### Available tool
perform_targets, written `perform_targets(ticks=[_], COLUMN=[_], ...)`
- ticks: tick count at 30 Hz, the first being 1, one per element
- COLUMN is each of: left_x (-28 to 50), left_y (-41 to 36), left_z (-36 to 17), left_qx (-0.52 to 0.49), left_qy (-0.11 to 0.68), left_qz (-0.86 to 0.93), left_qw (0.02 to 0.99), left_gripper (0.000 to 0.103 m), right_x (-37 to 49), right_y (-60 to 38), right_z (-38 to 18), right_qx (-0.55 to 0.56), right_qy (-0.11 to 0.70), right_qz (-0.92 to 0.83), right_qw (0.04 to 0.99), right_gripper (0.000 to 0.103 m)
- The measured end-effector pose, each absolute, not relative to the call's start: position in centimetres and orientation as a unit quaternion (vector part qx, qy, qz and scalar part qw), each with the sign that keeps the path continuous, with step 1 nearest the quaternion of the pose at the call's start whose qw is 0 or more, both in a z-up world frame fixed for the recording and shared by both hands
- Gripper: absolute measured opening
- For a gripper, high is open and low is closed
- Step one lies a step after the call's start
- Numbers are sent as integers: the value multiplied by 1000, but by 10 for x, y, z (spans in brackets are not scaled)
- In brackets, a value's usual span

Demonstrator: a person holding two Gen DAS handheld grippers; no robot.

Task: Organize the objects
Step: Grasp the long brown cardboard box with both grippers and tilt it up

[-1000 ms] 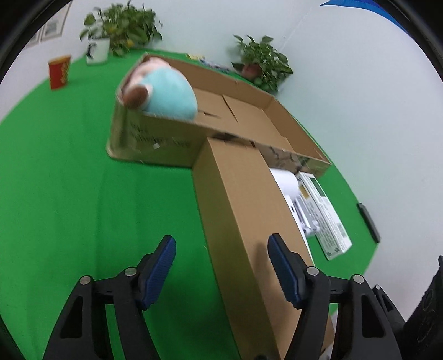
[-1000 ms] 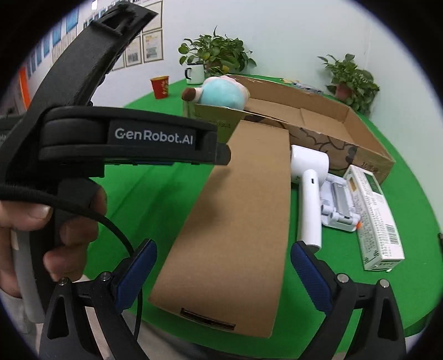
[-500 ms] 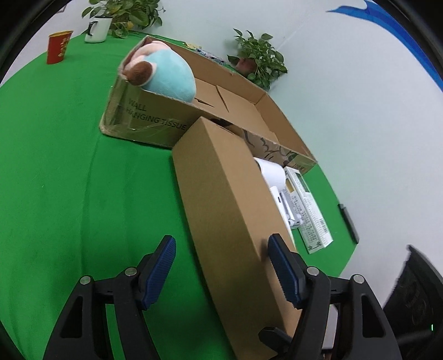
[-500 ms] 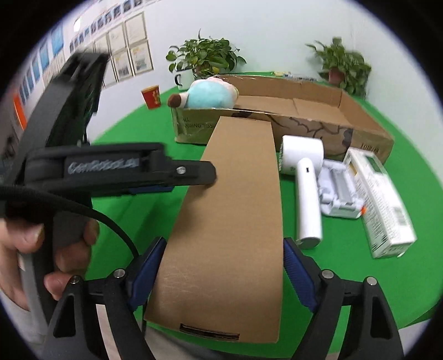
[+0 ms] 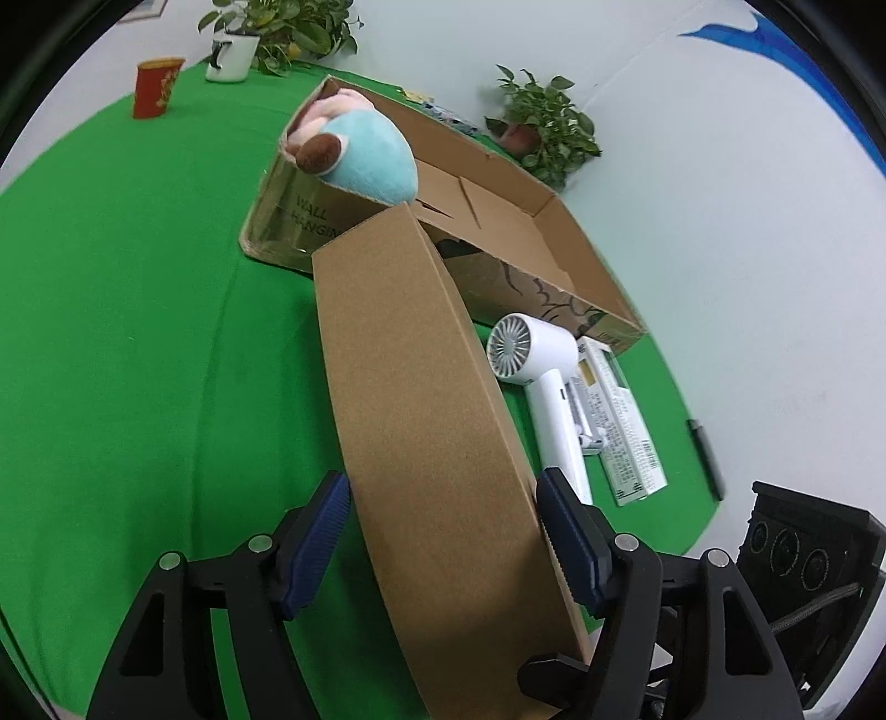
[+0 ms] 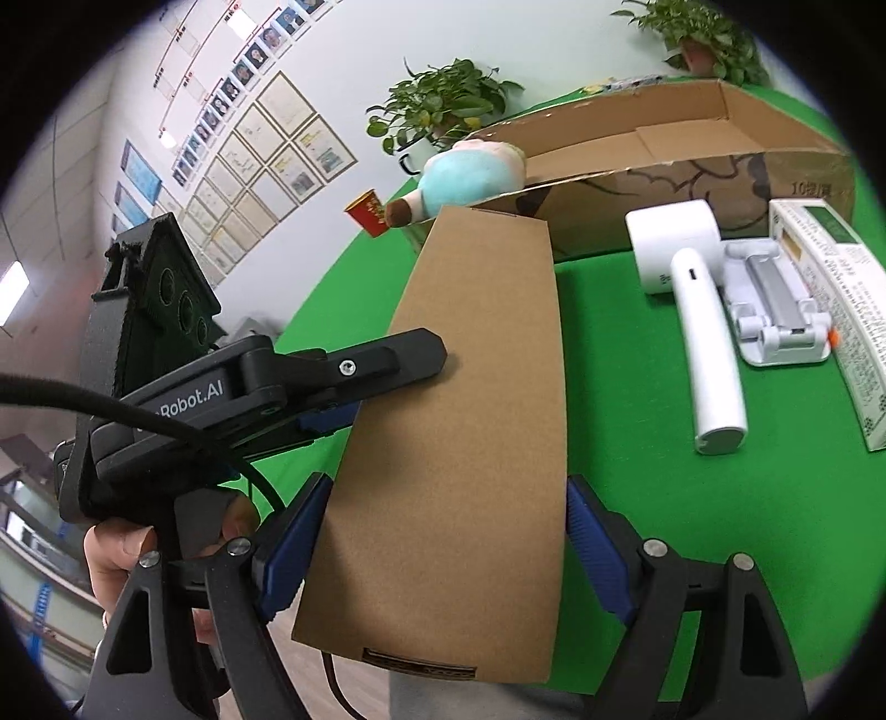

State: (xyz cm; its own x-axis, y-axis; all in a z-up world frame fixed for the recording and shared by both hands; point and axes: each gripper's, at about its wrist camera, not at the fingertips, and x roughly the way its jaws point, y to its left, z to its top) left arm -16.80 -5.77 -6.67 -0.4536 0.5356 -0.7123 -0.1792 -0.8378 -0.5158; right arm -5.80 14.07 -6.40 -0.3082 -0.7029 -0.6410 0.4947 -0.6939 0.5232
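Brown corrugated cardboard fills the middle of the left wrist view: a long flat cardboard box (image 5: 437,443) runs away from the camera, its far end at the wall of a large open-topped cardboard carton (image 5: 531,243) on the green worktop (image 5: 138,332). The left claw (image 5: 443,531) straddles the long box near its close end, blue pads against both long edges, so it is clenched on the box. A light blue plush toy with a brown and pink end (image 5: 360,155) sits in the left end of the carton, poking above the rim. Right of the long box lie a white hair dryer (image 5: 548,399), then a white and green printed carton (image 5: 620,421) touching it. A red paper cup (image 5: 155,86) and a white mug with a plant (image 5: 232,50) stand at the far edge; another potted plant (image 5: 548,133) stands beyond the carton.

From the right wrist view, the right claw (image 6: 443,543) grips the near end of the same long box (image 6: 459,421), pads pressed on both sides. The left claw's black body (image 6: 266,387) reaches in from the left, one finger lying over the box's top. The dryer (image 6: 698,310), a white and grey folding stand (image 6: 775,310) and the printed carton (image 6: 830,288) lie side by side to the right, in front of the open carton (image 6: 692,149); the plush toy (image 6: 465,177) rests in its left end
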Motion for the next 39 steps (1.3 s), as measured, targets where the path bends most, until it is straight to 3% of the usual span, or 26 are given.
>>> perform_targets(ticks=[5, 20, 23, 31, 34, 36, 37, 39], left_x=[-167, -159, -158, -156, -151, -149, -148, -146], left_y=[-55, -22, -16, 1, 5, 9, 10, 12], left_z=[-61, -52, -49, -52, -55, -54, -54, -53], left_qx=[-482, -468, -471, -478, -477, -474, -473, -474], left_qy=[-186, -163, -180, -172, -170, -163, -162, -153], left_qz=[830, 835, 821, 809, 807, 807, 806, 809], left_qw=[210, 237, 268, 294, 304, 311, 316, 312], left_gripper=[65, 60, 47, 46, 35, 28, 28, 27], right_x=[-60, -48, -43, -40, -35, -33, -33, -33], right_y=[151, 150, 151, 171, 166, 163, 161, 159], right_z=[-64, -34, -34, -43, -39, -38, -39, -41], right_qx=[455, 404, 411, 434, 416, 409, 411, 411], right_qy=[-124, -17, -2, 3, 30, 43, 44, 50], right_qz=[-792, -832, -829, -833, -846, -851, -849, -852], right_qw=[387, 380, 380, 345, 332, 326, 328, 321], right_gripper=[83, 84, 84, 87, 86, 81, 75, 73])
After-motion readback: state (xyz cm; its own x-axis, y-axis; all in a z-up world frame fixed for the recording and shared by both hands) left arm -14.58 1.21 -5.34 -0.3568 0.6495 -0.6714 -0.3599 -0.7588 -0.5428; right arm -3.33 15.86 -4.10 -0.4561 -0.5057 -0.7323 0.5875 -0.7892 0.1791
